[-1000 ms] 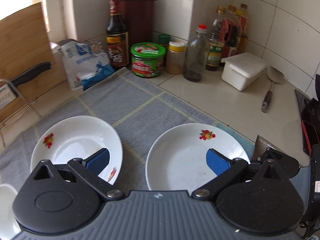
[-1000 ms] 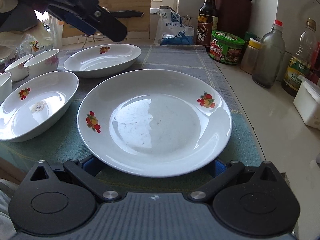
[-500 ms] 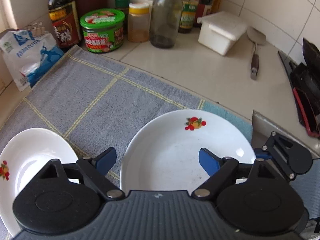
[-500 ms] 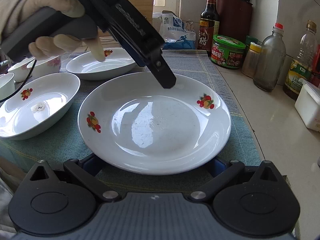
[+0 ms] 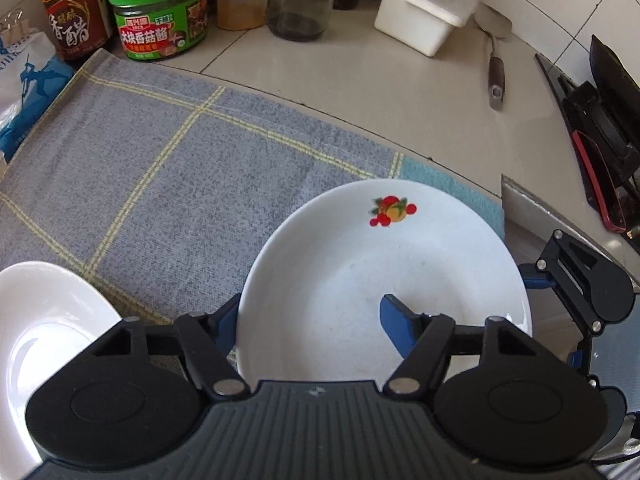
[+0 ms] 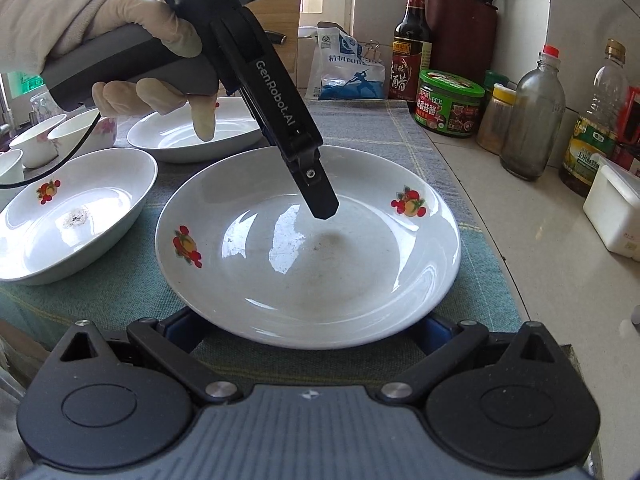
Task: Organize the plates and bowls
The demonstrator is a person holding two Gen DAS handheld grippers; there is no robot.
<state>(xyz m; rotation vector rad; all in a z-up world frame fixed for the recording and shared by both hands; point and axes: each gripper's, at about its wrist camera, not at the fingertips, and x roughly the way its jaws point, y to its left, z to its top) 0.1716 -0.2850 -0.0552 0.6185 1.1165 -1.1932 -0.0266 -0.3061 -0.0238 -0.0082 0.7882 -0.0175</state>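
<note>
A white plate (image 6: 308,248) with fruit prints lies on the grey-blue cloth (image 5: 160,168). In the left wrist view the same plate (image 5: 384,280) fills the lower middle. My left gripper (image 5: 310,322) is shut across its rim, pointing steeply down: one blue pad (image 5: 224,320) outside the edge, the other inside the dish. Its black finger (image 6: 320,196) reaches into the plate from the far side, held by a gloved hand (image 6: 132,20). My right gripper (image 6: 306,332) stands open, its pads wide apart and partly hidden under the plate's near rim.
Two deep white dishes (image 6: 76,216) (image 6: 192,132) and small bowls (image 6: 80,132) sit at the left on the cloth. Behind stand a green jar (image 6: 450,104), vinegar bottle (image 6: 412,40), glass bottle (image 6: 532,120) and white box (image 5: 424,8). A spatula (image 5: 496,72) lies on the counter.
The left gripper swung right and down from between two dishes onto the fruit-print plate, and its jaws narrowed across the rim. The right gripper and the plate kept still.
</note>
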